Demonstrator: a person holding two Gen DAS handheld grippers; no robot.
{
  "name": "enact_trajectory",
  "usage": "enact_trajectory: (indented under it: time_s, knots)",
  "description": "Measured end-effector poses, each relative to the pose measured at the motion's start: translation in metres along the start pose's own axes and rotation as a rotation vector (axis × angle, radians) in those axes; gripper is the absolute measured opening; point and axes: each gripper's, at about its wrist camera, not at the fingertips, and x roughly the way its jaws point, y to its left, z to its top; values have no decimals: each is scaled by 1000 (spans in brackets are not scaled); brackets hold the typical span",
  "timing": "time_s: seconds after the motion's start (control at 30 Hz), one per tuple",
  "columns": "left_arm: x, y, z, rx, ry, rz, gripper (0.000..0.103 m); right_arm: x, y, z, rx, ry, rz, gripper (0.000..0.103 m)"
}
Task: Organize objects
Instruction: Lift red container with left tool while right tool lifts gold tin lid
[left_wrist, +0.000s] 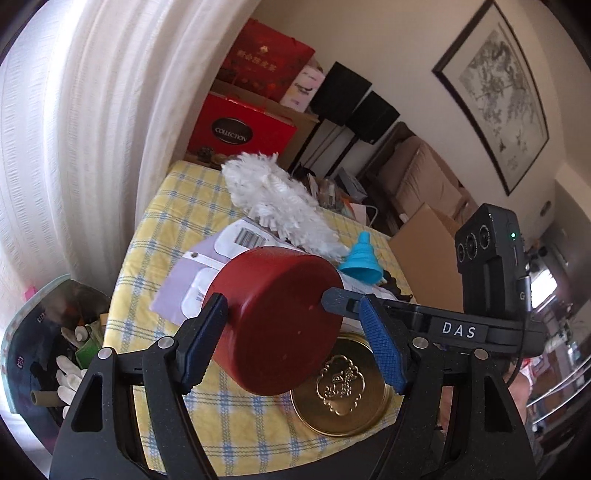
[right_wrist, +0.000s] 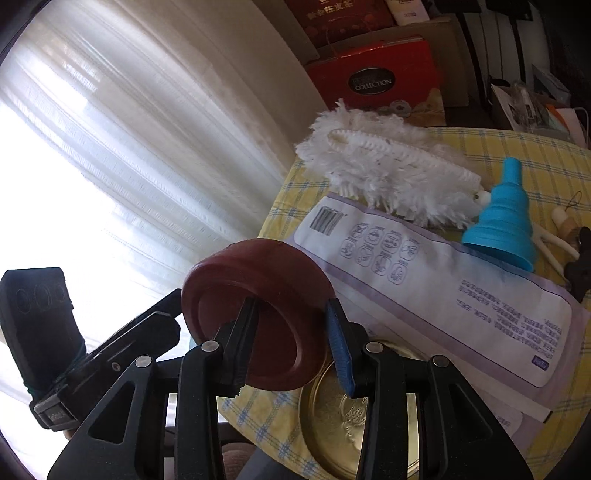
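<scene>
The left hand-held gripper (left_wrist: 291, 328) stands spread wide around the red bowl (left_wrist: 275, 321), above the counter (left_wrist: 177, 206). The right hand-held gripper (right_wrist: 291, 336) is clamped on the bowl's rim; the gold lid (left_wrist: 341, 393) lies just beneath.

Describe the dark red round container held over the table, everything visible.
The dark red round container is a shallow, matte, plastic-looking tub with a flat base and a hollow, stepped inside. It hangs tipped on edge above the gold lid and checked tablecloth. The right tool pinches its wall, one finger inside and one outside. The left tool straddles it, jaws open, one pad clearly off it.
</scene>
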Motion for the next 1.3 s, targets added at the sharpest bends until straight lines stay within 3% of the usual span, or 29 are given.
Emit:
enact_trajectory:
  time_s: [0.23,0.4,0.67,0.83,0.9,1.03,1.13,1.2,1.27,1.3]
  knots:
    - [-9,-20,-23,44,-15,-10,70,-38,-4,-33,-31,-21,12,39]
    - [-17,-41,-34,100,4,-38,70,-40,-8,-46,-47,-4,-2,43]
    - [-4,-86,-67,196,168,-146,69,-74,-44,-63,26,-9,-57,54]
    - [-25,-85,-55,197,38,-120,73,-92,-66,-72,63,-23,-103,54]
    - [-24,-87,-49,205,45,-142,74,-95,-73,-75,75,-26,-103,54]
    - [-5,-107,-52,310,131,-172,74,-98,-82,-80,100,-25,-110,54]
    - [15,-125,-68,423,180,-142,73,-98,-86,-83,118,-21,-111,54]
    - [24,-134,-77,474,202,-106,65,-98,-88,-84,122,-19,-111,54]
    - [32,-141,-83,507,232,-101,31,-97,-88,-85,124,-17,-114,54]
    - [35,-142,-85,520,241,-93,26,-97,-88,-85,124,-17,-114,54]
